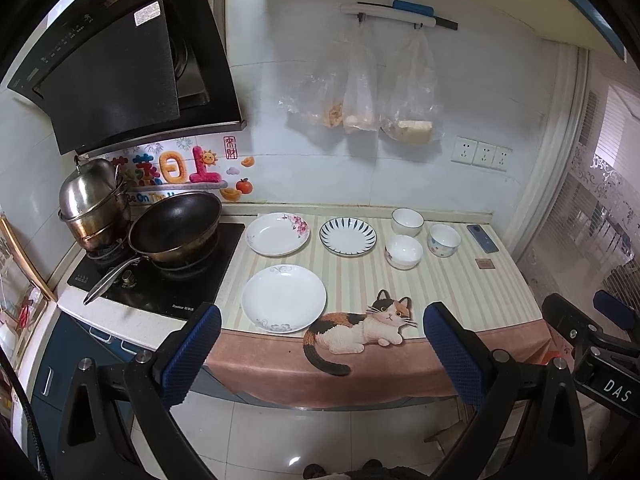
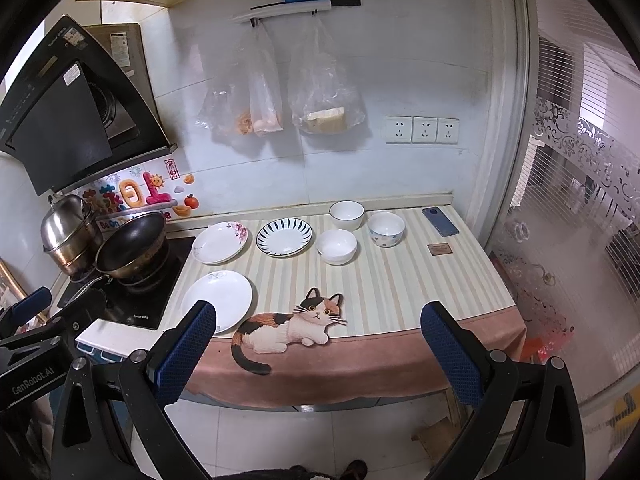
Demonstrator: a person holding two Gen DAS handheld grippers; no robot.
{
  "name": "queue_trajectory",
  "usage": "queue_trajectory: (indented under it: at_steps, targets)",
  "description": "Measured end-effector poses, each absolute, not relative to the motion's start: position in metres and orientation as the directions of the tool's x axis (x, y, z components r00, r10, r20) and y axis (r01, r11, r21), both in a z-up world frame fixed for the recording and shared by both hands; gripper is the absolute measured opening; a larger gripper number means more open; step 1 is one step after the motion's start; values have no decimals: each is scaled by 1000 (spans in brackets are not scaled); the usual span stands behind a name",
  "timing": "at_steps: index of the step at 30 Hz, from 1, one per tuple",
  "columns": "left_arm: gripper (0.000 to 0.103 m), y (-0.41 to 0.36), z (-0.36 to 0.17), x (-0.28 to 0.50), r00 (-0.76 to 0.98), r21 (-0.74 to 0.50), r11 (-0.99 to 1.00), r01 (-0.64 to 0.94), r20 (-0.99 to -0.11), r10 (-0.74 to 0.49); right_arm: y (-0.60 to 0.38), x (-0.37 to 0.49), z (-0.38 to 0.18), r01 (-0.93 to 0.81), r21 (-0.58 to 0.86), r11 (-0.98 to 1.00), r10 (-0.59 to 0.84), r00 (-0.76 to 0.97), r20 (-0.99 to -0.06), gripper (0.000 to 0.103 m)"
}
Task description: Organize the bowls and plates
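Three plates lie on the striped counter cloth: a plain white plate (image 1: pixel 283 298) (image 2: pixel 218 300) at the front, a pink-flowered plate (image 1: pixel 277 233) (image 2: pixel 219 242) behind it, and a blue-striped plate (image 1: pixel 347 236) (image 2: pixel 283 237). Three bowls stand to the right: a white bowl (image 1: pixel 403 251) (image 2: pixel 336 245), a blue-rimmed bowl (image 1: pixel 407 221) (image 2: pixel 346 215) and a patterned bowl (image 1: pixel 443 239) (image 2: pixel 386 229). My left gripper (image 1: pixel 320 348) and right gripper (image 2: pixel 318 346) are both open and empty, held in front of the counter edge, apart from the dishes.
A wok (image 1: pixel 175 227) and stacked steel pots (image 1: pixel 94 204) sit on the stove at left. A phone (image 1: pixel 482 237) and a small brown card (image 1: pixel 484 263) lie at the counter's right. Plastic bags (image 1: pixel 362 92) hang on the wall. A glass door (image 2: pixel 568 208) is to the right.
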State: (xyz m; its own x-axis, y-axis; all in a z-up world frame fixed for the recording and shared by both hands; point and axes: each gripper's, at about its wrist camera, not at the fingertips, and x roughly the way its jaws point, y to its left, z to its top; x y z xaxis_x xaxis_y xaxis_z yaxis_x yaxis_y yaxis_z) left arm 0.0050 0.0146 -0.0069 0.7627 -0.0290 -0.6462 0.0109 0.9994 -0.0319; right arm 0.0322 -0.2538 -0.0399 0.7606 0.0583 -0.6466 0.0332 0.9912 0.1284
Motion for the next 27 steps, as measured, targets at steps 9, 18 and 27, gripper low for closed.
queue_trajectory:
  at_steps: [9, 18, 27]
  targets:
    - [103, 19, -5, 11, 762, -33, 999, 8, -647, -28, -249, 37, -40, 29, 128, 991, 62, 760, -647, 103]
    - [103, 22, -3, 16, 766, -26, 1000, 7, -642, -22, -243, 42, -41, 30, 132, 991, 63, 761, -646, 103]
    - [103, 23, -2, 20, 765, -23, 1000, 9, -644, -22, -238, 51, -42, 33, 141, 989, 67, 758, -648, 103]
